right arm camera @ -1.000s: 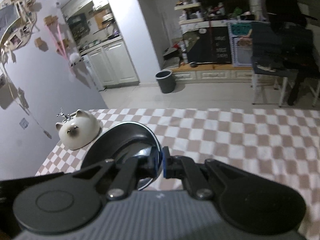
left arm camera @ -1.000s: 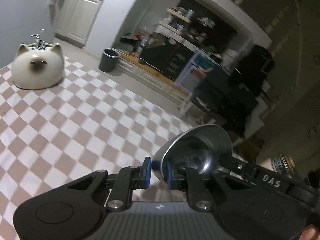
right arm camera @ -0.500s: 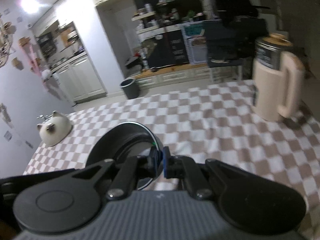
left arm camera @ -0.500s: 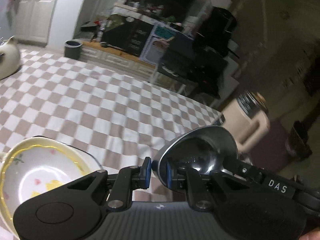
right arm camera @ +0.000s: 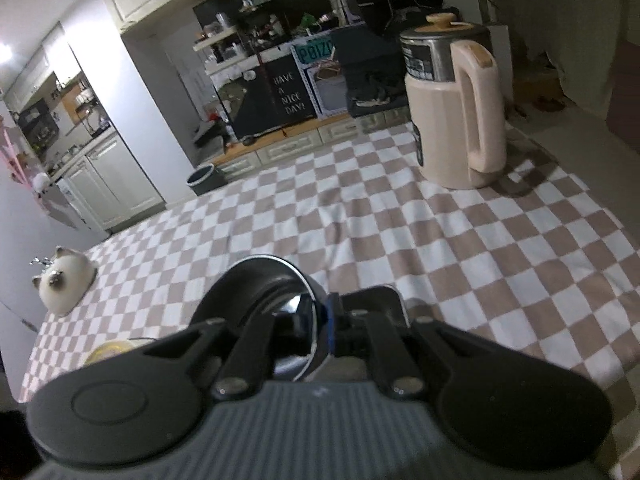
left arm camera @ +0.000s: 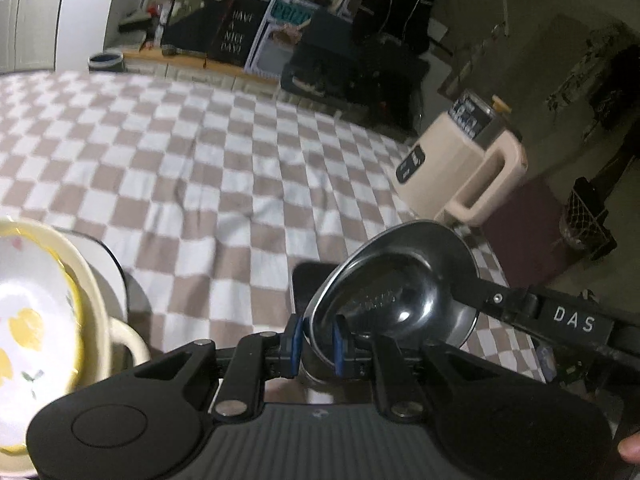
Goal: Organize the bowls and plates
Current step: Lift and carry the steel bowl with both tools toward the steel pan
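Observation:
A shiny steel bowl (left arm camera: 400,288) hangs tilted just over the checked cloth, carried by both grippers. My left gripper (left arm camera: 318,340) is shut on its near rim, blue pads on either side. From the right a finger (left arm camera: 500,300) of my right gripper reaches onto the bowl's far rim. In the right wrist view the same bowl (right arm camera: 256,292) looks dark, and my right gripper (right arm camera: 318,322) has its rim between jaws that are opening slightly. A dark flat square plate (right arm camera: 384,300) lies right under the bowl. A yellow-rimmed flowered bowl (left arm camera: 28,320) sits in a cream handled bowl on the left.
A cream jug kettle (right arm camera: 452,120) stands at the table's far right corner. A cat-shaped ceramic piece (right arm camera: 64,284) sits at the far left edge. The checked tablecloth (left arm camera: 224,152) stretches across the middle. A white dark-rimmed plate (left arm camera: 110,264) lies under the stacked bowls.
Both views have swung right and sunk toward the table with the steel bowl. The kettle and the yellow bowl stack have come into sight; the cat piece left the left view.

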Demonstrator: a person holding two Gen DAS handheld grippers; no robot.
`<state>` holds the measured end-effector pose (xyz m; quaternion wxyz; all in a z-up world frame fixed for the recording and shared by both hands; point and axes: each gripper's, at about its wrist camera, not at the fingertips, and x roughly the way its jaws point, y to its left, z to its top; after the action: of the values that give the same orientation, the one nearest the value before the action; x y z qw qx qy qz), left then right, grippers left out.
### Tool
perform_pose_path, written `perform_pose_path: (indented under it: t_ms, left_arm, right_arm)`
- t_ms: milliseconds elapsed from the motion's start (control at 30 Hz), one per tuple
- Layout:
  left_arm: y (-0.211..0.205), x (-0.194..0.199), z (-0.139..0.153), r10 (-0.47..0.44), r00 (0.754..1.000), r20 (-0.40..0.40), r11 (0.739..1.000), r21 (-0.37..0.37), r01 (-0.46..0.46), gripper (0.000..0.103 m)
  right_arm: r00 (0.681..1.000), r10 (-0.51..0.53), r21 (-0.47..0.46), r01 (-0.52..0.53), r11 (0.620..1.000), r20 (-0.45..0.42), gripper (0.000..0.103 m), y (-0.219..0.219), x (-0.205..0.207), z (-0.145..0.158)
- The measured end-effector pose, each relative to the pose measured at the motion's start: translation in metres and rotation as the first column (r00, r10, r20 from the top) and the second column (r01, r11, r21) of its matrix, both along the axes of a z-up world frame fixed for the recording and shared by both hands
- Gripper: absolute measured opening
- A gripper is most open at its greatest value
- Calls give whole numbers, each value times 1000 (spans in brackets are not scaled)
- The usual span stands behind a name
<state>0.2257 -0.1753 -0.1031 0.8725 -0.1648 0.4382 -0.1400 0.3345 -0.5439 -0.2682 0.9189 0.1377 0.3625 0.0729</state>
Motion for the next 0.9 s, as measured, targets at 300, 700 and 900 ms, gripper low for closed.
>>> perform_pose_path:
  t_ms: [300,700,900]
  left_arm:
    - [-17,11,-19,-43,999,-22,999,-7,43,17]
    - [-29,16,-29,-86,996,-38,996,12,87,18]
    - [-29,15,-29,-108,994,-29,994,10,108,17]
  right_arm:
    - [997,-46,-35,44,998,-59,9,-16,8,-16]
    - [991,-76,-64,69,996,-113,8,-18,23,-27]
    - [988,-86,-70,77,995,-131,8,-19,27,-30]
